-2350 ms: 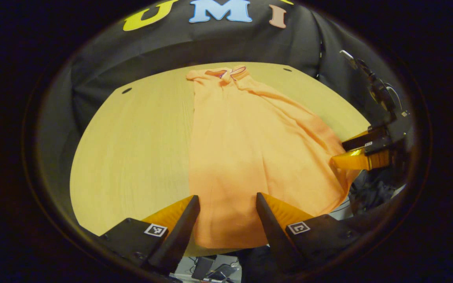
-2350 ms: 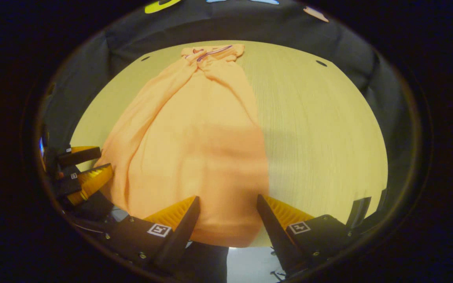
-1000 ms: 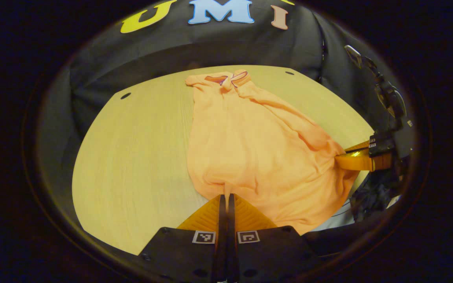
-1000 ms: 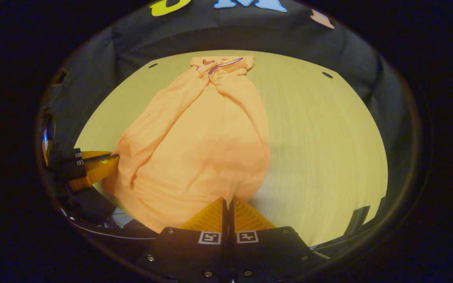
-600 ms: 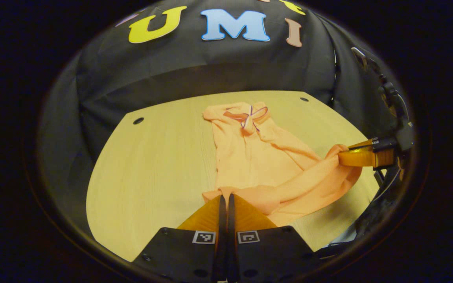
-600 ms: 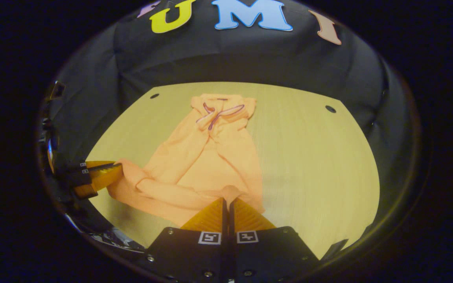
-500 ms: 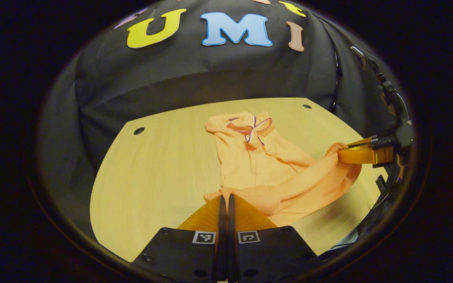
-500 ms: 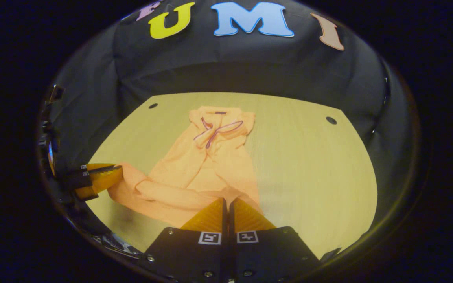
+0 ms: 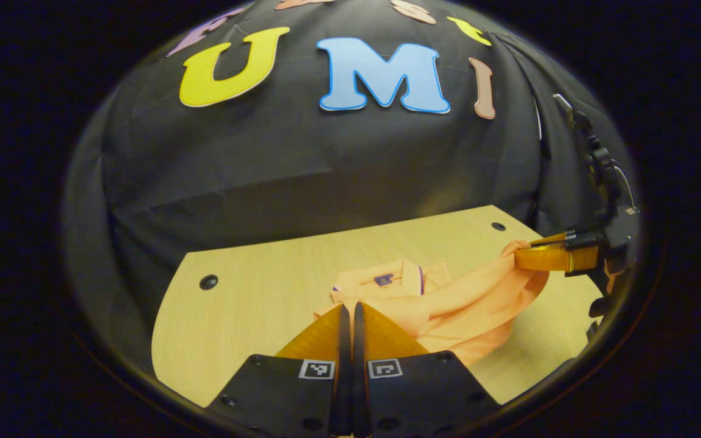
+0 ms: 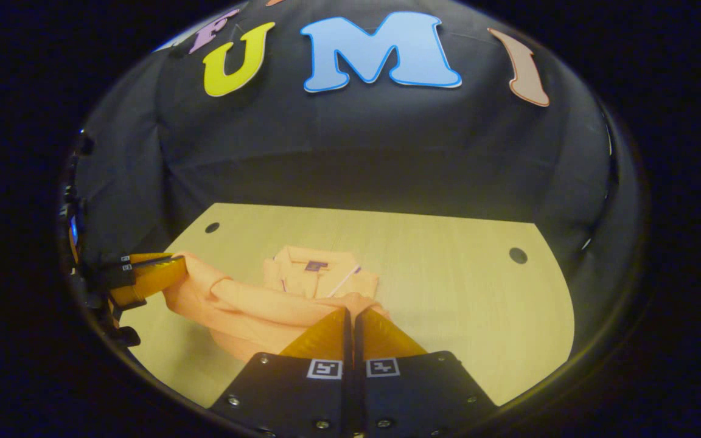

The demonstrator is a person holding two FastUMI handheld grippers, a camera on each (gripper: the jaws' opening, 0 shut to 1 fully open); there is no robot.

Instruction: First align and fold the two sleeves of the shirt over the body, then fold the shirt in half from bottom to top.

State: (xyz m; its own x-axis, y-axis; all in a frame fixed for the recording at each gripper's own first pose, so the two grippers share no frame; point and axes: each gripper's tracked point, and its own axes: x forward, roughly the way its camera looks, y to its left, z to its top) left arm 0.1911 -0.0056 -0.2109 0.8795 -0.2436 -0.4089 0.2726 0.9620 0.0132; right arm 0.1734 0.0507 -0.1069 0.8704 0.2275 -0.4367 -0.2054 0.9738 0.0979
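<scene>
Left gripper (image 9: pixel 347 310): fingers pressed together with no gap between them, orange shirt (image 9: pixel 466 304) fabric bunched right at the tips and pinched there. Right gripper (image 10: pixel 350 313): same pose, fingers together, cloth gathered at and just ahead of the tips. Each gripper also appears off to the side in the other's view (right gripper far right in left gripper view, left gripper far left in right gripper view), tips clamped on a hem corner.
</scene>
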